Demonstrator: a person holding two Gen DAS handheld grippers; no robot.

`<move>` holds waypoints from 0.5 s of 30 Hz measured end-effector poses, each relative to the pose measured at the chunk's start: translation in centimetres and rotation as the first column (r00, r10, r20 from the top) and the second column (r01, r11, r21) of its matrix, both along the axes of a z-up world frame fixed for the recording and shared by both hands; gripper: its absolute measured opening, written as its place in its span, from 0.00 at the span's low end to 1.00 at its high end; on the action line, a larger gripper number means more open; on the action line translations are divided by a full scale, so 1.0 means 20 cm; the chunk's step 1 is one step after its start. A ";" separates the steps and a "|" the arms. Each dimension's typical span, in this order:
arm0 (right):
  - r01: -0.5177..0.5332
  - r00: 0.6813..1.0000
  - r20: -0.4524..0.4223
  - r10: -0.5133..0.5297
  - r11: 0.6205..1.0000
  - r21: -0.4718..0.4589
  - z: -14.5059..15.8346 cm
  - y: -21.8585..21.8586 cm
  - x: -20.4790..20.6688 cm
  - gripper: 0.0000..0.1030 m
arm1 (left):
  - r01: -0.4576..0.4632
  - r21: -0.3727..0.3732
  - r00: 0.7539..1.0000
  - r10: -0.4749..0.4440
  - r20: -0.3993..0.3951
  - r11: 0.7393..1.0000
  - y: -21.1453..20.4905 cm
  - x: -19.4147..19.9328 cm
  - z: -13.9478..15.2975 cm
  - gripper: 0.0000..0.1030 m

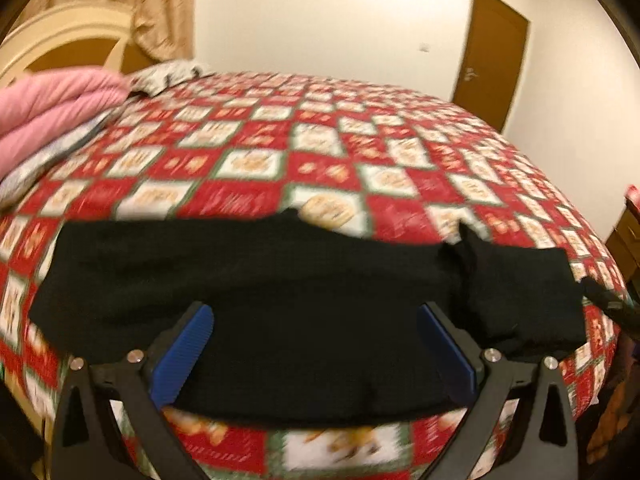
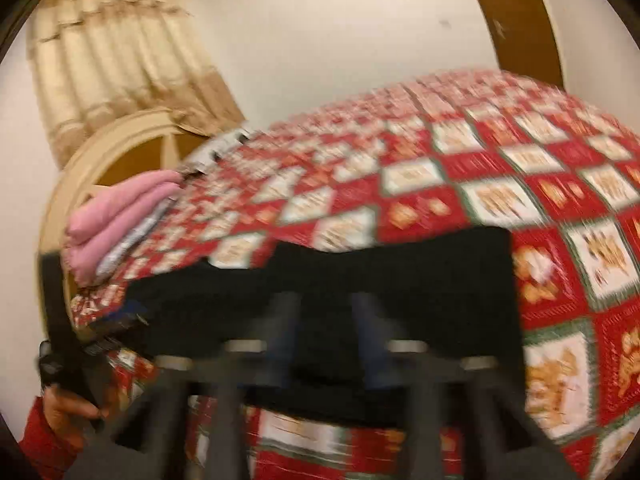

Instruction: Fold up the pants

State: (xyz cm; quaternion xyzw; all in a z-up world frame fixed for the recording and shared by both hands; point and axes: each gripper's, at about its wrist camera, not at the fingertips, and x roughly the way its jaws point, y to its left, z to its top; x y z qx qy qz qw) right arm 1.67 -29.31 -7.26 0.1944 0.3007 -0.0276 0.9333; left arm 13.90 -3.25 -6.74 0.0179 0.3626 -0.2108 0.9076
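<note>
Black pants (image 1: 280,280) lie folded lengthwise across the near edge of a bed with a red and white patterned cover (image 1: 320,152). My left gripper (image 1: 316,316) is open, its blue pads (image 1: 188,344) wide apart above the pants' near edge, holding nothing. The right wrist view is blurred by motion. It shows the pants (image 2: 400,280) and my right gripper (image 2: 324,308) over them, its fingers (image 2: 280,320) apart with a gap between them. The left gripper and the hand holding it show in the right wrist view at the left (image 2: 68,360).
Folded pink bedding (image 1: 48,112) and a patterned pillow (image 1: 168,76) lie at the head of the bed by a cream headboard (image 1: 68,32). A brown door (image 1: 492,56) stands in the far wall. Wooden furniture (image 1: 628,240) stands off the bed's right edge.
</note>
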 end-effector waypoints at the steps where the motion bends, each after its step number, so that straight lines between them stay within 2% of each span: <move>1: 0.003 1.000 -0.021 -0.004 1.000 -0.019 -0.02 0.00 0.00 0.17 | 0.019 -0.008 1.000 -0.019 0.014 1.000 -0.04 0.01 0.03 1.00; 4: -0.013 0.996 -0.090 0.007 0.997 -0.070 -0.12 0.02 0.00 0.17 | 0.115 -0.020 0.992 -0.113 0.060 0.993 -0.21 0.03 0.09 1.00; 6: -0.029 0.989 -0.143 0.019 0.997 -0.072 -0.21 0.03 -0.01 0.17 | 0.142 0.002 0.989 -0.142 0.043 0.990 -0.31 0.06 0.08 1.00; 8: -0.030 0.993 -0.119 0.019 0.995 -0.098 -0.22 0.03 -0.06 0.17 | 0.149 -0.007 0.989 -0.149 -0.001 0.989 -0.38 0.09 0.04 1.00; 10: -0.031 0.993 -0.119 0.022 0.997 -0.074 -0.22 0.00 -0.08 0.17 | 0.171 -0.031 0.982 -0.173 -0.078 0.985 -0.45 0.11 -0.04 1.00; 13: -0.030 0.993 -0.119 0.028 0.999 -0.022 -0.22 -0.05 -0.10 0.17 | 0.155 0.003 0.974 -0.153 -0.166 0.988 -0.51 0.07 -0.17 1.00; 15: -0.030 0.993 -0.118 0.029 1.000 -0.001 -0.20 -0.08 -0.12 0.17 | 0.166 0.069 0.982 -0.159 -0.104 0.984 -0.53 -0.01 -0.21 1.00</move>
